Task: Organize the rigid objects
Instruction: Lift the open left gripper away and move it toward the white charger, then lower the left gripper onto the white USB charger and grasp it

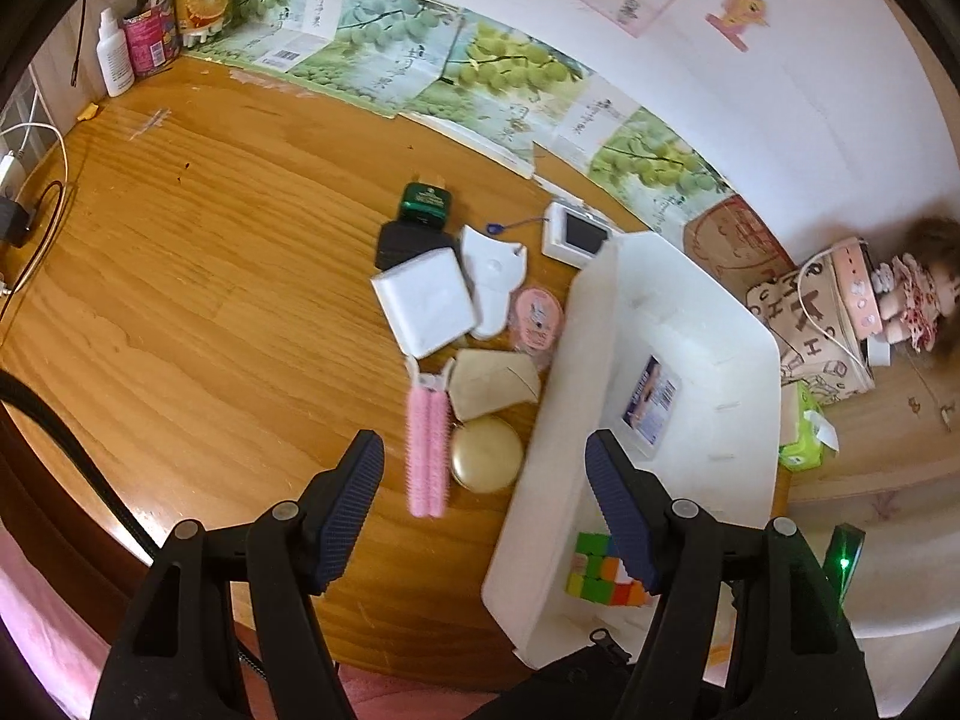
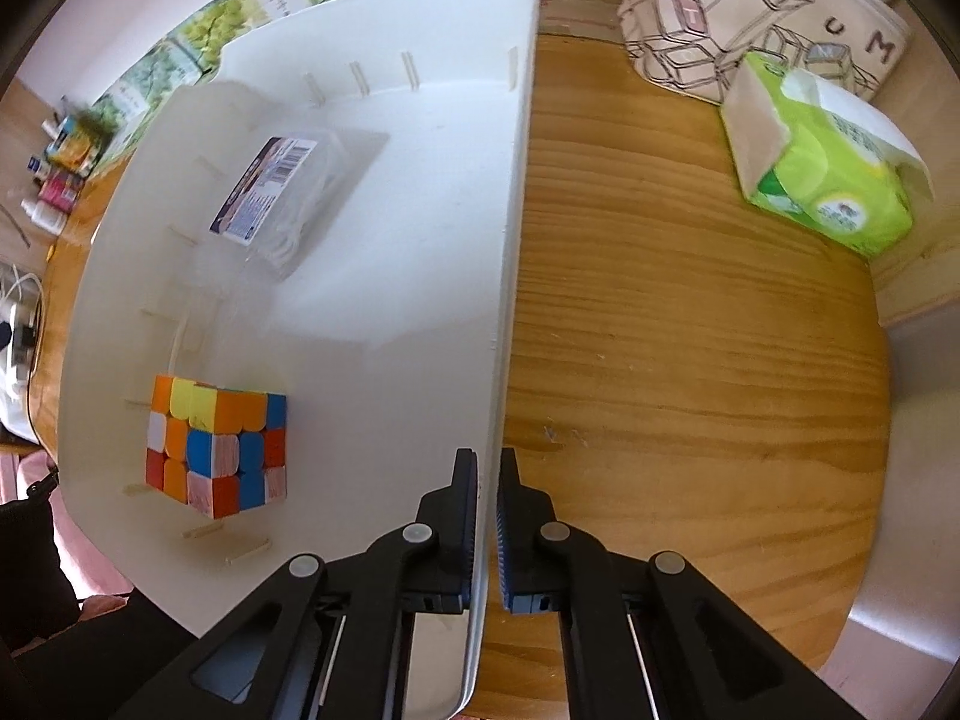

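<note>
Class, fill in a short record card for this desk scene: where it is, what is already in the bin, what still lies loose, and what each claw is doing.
Surface: wooden desk
Bin: white bin
Inside the bin: puzzle cube; clear packet with a barcode label
Loose beside the bin: pink roller, gold compact, white square box
Left claw: open, holding nothing
Right claw: shut on the bin's wall
</note>
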`<state>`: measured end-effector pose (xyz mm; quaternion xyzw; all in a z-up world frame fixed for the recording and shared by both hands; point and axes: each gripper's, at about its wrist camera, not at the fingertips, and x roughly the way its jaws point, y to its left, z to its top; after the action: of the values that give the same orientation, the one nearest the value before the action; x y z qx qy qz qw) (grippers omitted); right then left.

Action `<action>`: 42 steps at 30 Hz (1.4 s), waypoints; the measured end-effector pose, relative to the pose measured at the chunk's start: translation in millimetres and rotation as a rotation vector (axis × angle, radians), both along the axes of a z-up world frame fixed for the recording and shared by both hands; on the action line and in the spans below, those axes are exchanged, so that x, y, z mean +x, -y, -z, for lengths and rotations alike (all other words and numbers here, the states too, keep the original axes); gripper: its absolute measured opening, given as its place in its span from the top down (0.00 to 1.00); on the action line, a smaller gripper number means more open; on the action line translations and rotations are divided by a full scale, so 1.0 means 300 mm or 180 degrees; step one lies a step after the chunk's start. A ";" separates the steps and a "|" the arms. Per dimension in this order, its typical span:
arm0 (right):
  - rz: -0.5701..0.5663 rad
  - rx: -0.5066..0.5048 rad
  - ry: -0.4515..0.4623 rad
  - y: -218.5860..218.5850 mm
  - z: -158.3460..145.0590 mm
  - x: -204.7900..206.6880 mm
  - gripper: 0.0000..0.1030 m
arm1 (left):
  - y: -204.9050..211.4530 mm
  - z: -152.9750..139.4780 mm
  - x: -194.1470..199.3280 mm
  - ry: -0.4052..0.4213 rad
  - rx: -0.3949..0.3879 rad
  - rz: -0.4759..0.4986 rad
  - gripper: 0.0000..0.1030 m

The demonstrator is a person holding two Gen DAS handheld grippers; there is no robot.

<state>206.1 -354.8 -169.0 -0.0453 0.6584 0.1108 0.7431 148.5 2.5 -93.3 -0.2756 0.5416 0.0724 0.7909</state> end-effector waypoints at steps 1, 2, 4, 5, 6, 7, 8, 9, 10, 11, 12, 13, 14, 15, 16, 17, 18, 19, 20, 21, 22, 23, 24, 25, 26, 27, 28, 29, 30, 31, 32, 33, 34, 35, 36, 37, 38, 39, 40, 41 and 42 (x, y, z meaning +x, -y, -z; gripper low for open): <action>0.0030 -0.0005 -0.0001 0.002 -0.001 0.000 0.95 | -0.010 0.004 0.005 0.0007 -0.0018 0.0006 0.29; 0.0048 -0.0009 -0.0001 0.002 -0.003 -0.002 0.95 | -0.020 0.008 0.010 0.0009 -0.0034 0.0006 0.29; 0.0098 -0.0026 0.0001 0.007 -0.007 -0.007 0.95 | -0.037 0.014 0.023 0.0019 -0.0069 -0.0005 0.28; 0.0128 -0.0036 0.0000 0.009 -0.008 -0.008 0.95 | -0.048 0.019 0.029 0.0023 -0.0090 -0.0011 0.24; 0.0143 -0.0045 -0.0001 0.010 -0.007 -0.012 0.95 | -0.057 0.024 0.036 0.0033 -0.0109 -0.0023 0.21; 0.0158 -0.0053 -0.0003 0.012 -0.007 -0.011 0.95 | -0.065 0.028 0.044 0.0043 -0.0126 -0.0039 0.20; 0.0181 -0.0064 -0.0006 0.014 -0.007 -0.011 0.95 | -0.074 0.034 0.052 0.0047 -0.0139 -0.0051 0.19; 0.0194 -0.0075 -0.0013 0.008 -0.007 -0.017 0.95 | -0.084 0.043 0.064 0.0049 -0.0167 -0.0066 0.19; 0.0207 -0.0090 -0.0019 0.004 -0.007 -0.019 0.95 | -0.092 0.049 0.074 0.0050 -0.0194 -0.0078 0.18; 0.0216 -0.0100 -0.0032 -0.007 -0.004 -0.015 0.95 | -0.102 0.061 0.088 0.0047 -0.0237 -0.0098 0.16; 0.0220 -0.0108 -0.0045 -0.007 -0.002 -0.015 0.95 | -0.109 0.069 0.101 0.0036 -0.0259 -0.0115 0.15; 0.0220 -0.0119 -0.0061 -0.009 0.001 -0.017 0.95 | -0.115 0.079 0.118 0.0007 -0.0255 -0.0128 0.15; 0.0214 -0.0138 -0.0078 -0.011 0.003 -0.016 0.95 | -0.116 0.085 0.130 -0.0008 -0.0238 -0.0122 0.15; 0.0211 -0.0154 -0.0086 -0.014 0.005 -0.013 0.95 | -0.117 0.095 0.149 -0.0035 -0.0207 -0.0101 0.15; 0.0216 -0.0162 -0.0099 -0.014 0.006 -0.009 0.95 | -0.118 0.103 0.163 -0.0059 -0.0188 -0.0084 0.15; 0.0228 -0.0163 -0.0106 -0.014 0.006 -0.006 0.95 | -0.120 0.116 0.180 -0.0103 -0.0173 -0.0074 0.15; 0.0237 -0.0166 -0.0116 -0.013 0.006 -0.003 0.95 | -0.123 0.134 0.200 -0.0179 -0.0165 -0.0083 0.15; 0.0241 -0.0172 -0.0128 -0.014 0.007 0.001 0.95 | -0.126 0.147 0.212 -0.0220 -0.0174 -0.0088 0.15; 0.0245 -0.0177 -0.0141 -0.011 0.005 0.003 0.95 | -0.130 0.163 0.226 -0.0266 -0.0185 -0.0098 0.15; 0.0249 -0.0180 -0.0152 -0.017 0.008 0.012 0.95 | -0.133 0.179 0.242 -0.0318 -0.0176 -0.0113 0.15; 0.0252 -0.0182 -0.0162 -0.019 0.012 0.020 0.95 | -0.135 0.187 0.249 -0.0340 -0.0170 -0.0116 0.15; 0.0253 -0.0184 -0.0177 -0.019 0.013 0.025 0.95 | -0.137 0.202 0.263 -0.0382 -0.0169 -0.0122 0.15; 0.0251 -0.0189 -0.0187 -0.022 0.016 0.031 0.95 | -0.140 0.213 0.271 -0.0410 -0.0175 -0.0131 0.15; 0.0251 -0.0194 -0.0197 -0.026 0.020 0.040 0.95 | -0.143 0.225 0.280 -0.0441 -0.0186 -0.0144 0.15; 0.0256 -0.0200 -0.0207 -0.039 0.023 0.042 0.95 | -0.146 0.237 0.288 -0.0477 -0.0197 -0.0152 0.15; 0.0262 -0.0202 -0.0218 -0.040 0.024 0.046 0.95 | -0.149 0.251 0.298 -0.0521 -0.0198 -0.0163 0.15; 0.0271 -0.0200 -0.0227 -0.040 0.026 0.050 0.95 | -0.152 0.265 0.306 -0.0567 -0.0191 -0.0183 0.15; 0.0275 -0.0198 -0.0236 -0.044 0.022 0.054 0.95 | -0.154 0.273 0.313 -0.0595 -0.0188 -0.0198 0.15; 0.0279 -0.0196 -0.0247 -0.044 0.023 0.058 0.95 | -0.157 0.289 0.320 -0.0649 -0.0192 -0.0225 0.15; 0.0279 -0.0198 -0.0259 -0.046 0.025 0.062 0.95 | -0.157 0.294 0.324 -0.0668 -0.0199 -0.0232 0.15; 0.0276 -0.0203 -0.0270 -0.045 0.025 0.067 0.95 | -0.157 0.302 0.331 -0.0699 -0.0214 -0.0243 0.15; 0.0273 -0.0211 -0.0281 -0.045 0.026 0.071 0.95 | -0.156 0.305 0.335 -0.0717 -0.0218 -0.0249 0.15; 0.0274 -0.0220 -0.0291 -0.045 0.027 0.075 0.95 | -0.155 0.308 0.339 -0.0731 -0.0222 -0.0256 0.15; 0.0276 -0.0229 -0.0301 -0.045 0.028 0.079 0.95 | -0.154 0.311 0.341 -0.0742 -0.0232 -0.0267 0.15; 0.0271 -0.0245 -0.0315 -0.048 0.029 0.084 0.95 | -0.153 0.315 0.343 -0.0760 -0.0252 -0.0283 0.15; 0.0268 -0.0251 -0.0323 -0.049 0.029 0.088 0.95 | -0.150 0.320 0.344 -0.0786 -0.0274 -0.0303 0.15; 0.0275 -0.0251 -0.0337 -0.050 0.030 0.094 0.95 | -0.147 0.322 0.345 -0.0804 -0.0280 -0.0318 0.15; 0.0280 -0.0249 -0.0345 -0.051 0.030 0.094 0.95 | -0.145 0.326 0.347 -0.0820 -0.0283 -0.0336 0.16; 0.0282 -0.0250 -0.0355 -0.052 0.030 0.097 0.95 | -0.143 0.330 0.349 -0.0840 -0.0286 -0.0356 0.16; 0.0282 -0.0252 -0.0359 -0.053 0.038 0.093 0.95 | -0.141 0.331 0.349 -0.0851 -0.0288 -0.0368 0.16; 0.0280 -0.0256 -0.0367 -0.055 0.039 0.096 0.95 | -0.141 0.337 0.352 -0.0866 -0.0289 -0.0383 0.16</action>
<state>234.9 -338.3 -180.6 -0.0397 0.7054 0.0538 0.7056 254.1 44.7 -194.4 -0.3307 0.6289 0.1317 0.6912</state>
